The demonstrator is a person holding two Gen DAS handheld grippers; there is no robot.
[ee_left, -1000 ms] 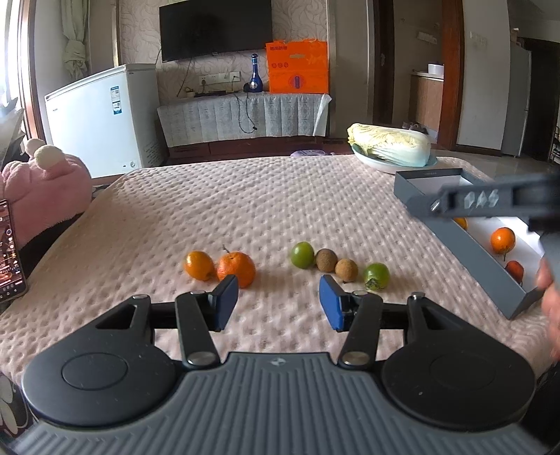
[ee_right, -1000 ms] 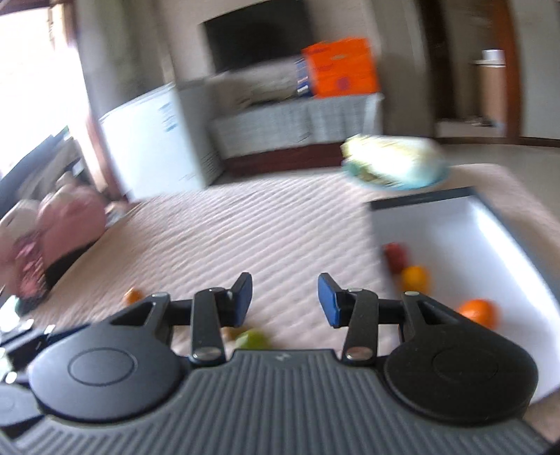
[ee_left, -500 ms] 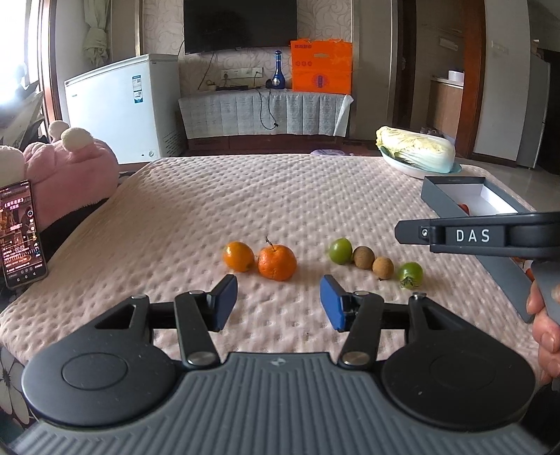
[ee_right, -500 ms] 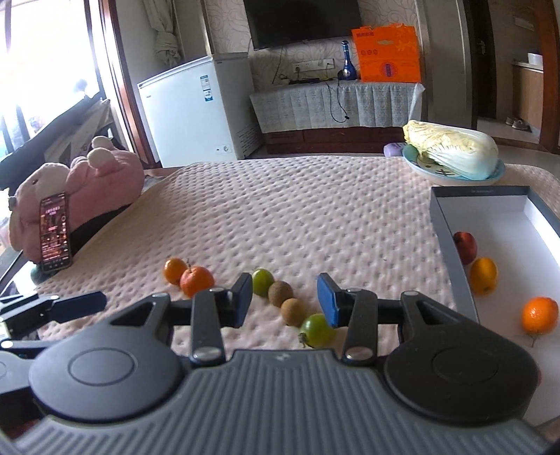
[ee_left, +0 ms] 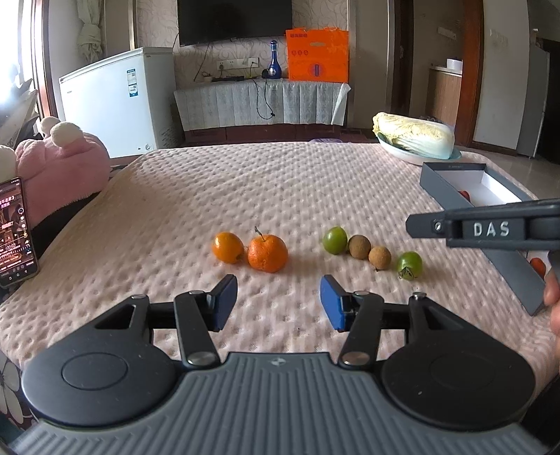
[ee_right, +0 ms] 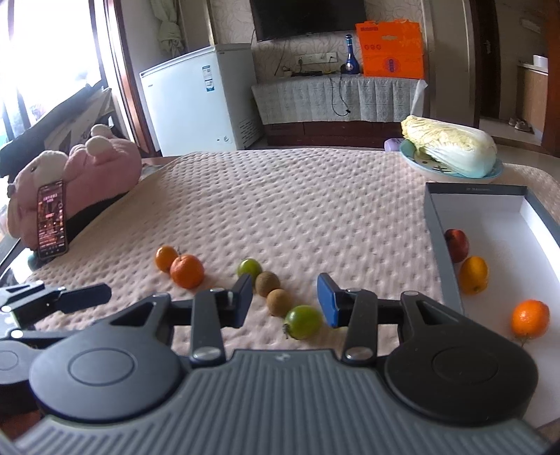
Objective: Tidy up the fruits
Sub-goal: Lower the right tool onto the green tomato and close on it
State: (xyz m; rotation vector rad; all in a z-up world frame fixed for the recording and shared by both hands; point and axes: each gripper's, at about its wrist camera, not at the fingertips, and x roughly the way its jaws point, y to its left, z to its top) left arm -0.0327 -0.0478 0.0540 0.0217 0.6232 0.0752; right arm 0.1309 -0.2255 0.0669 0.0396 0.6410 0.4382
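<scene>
The worktop [ee_left: 280,182] wore nubby, matt pink cloth. The tangerine [ee_left: 267,252] looked dimpled, the green tomato [ee_right: 303,321] smooth and glossy. The grey box [ee_right: 441,231] seemed matt card, white inside.

I'm working in a home living room: wall television [ee_left: 234,17], white chest freezer [ee_left: 119,101] far left, pink plush toy [ee_right: 101,168].

"DAS" in raised letters on the right hand-held gripper [ee_left: 490,229], "00:03" on phone [ee_left: 14,231] screen
</scene>
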